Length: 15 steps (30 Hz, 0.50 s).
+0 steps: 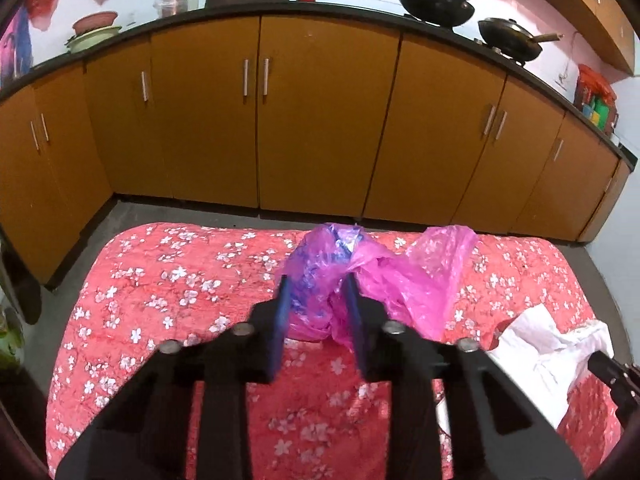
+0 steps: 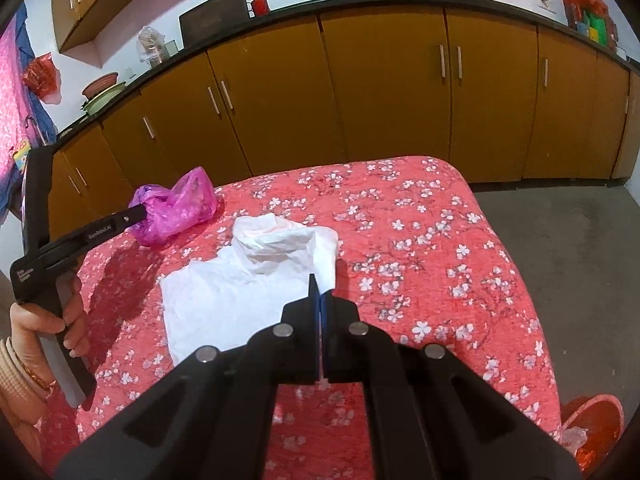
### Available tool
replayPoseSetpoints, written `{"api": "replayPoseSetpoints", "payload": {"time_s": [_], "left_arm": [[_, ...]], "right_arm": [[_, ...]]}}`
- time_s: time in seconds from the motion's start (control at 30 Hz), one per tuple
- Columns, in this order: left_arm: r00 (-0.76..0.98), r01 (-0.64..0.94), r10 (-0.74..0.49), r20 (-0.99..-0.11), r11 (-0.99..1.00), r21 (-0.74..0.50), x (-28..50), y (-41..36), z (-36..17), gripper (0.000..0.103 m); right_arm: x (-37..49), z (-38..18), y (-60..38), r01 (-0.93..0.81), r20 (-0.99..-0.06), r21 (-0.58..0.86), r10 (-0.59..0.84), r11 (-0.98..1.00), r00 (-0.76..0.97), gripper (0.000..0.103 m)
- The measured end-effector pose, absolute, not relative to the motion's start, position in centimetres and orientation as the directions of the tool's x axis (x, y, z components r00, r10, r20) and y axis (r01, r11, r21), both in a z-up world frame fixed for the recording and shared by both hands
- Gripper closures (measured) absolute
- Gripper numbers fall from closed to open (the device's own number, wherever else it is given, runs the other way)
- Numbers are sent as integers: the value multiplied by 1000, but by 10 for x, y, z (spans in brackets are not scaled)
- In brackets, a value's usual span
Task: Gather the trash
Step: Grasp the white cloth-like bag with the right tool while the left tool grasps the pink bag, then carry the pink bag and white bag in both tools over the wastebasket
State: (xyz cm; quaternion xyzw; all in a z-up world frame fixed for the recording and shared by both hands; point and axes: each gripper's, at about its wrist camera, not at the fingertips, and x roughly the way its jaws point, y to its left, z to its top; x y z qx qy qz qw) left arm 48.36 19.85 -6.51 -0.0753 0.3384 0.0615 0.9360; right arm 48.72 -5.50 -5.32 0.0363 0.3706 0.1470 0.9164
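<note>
A crumpled pink plastic bag (image 1: 400, 276) (image 2: 180, 208) lies at the far side of the red floral tablecloth (image 1: 160, 280). My left gripper (image 1: 316, 280) has its blue pads on either side of the bag's near fold and pinches it. A white plastic bag (image 2: 240, 280) (image 1: 540, 344) is spread flat nearer to me. My right gripper (image 2: 320, 284) is shut on that bag's right edge, and a sliver of white shows between the pads. In the right wrist view the left gripper (image 2: 140, 212) reaches the pink bag from the left, held by a hand (image 2: 40, 320).
An orange bin (image 2: 592, 424) with something pale inside stands on the grey floor by the table's near right corner. Brown cabinets (image 1: 320, 120) run behind the table under a dark counter with pans (image 1: 436, 4). A strip of floor separates table and cabinets.
</note>
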Motion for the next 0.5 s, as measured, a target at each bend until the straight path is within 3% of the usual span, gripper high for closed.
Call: {"api": "replayPoseSetpoints", "payload": {"time_s": [0.13, 0.5], "left_arm": [[761, -200, 112, -639, 978, -67, 479, 198, -64, 90], [748, -191, 164, -643, 981, 29, 433, 180, -65, 93]], "right_arm": [[485, -53, -51, -247, -663, 158, 289, 956, 691, 101], [477, -47, -45, -254, -658, 99, 255, 962, 708, 101]]}}
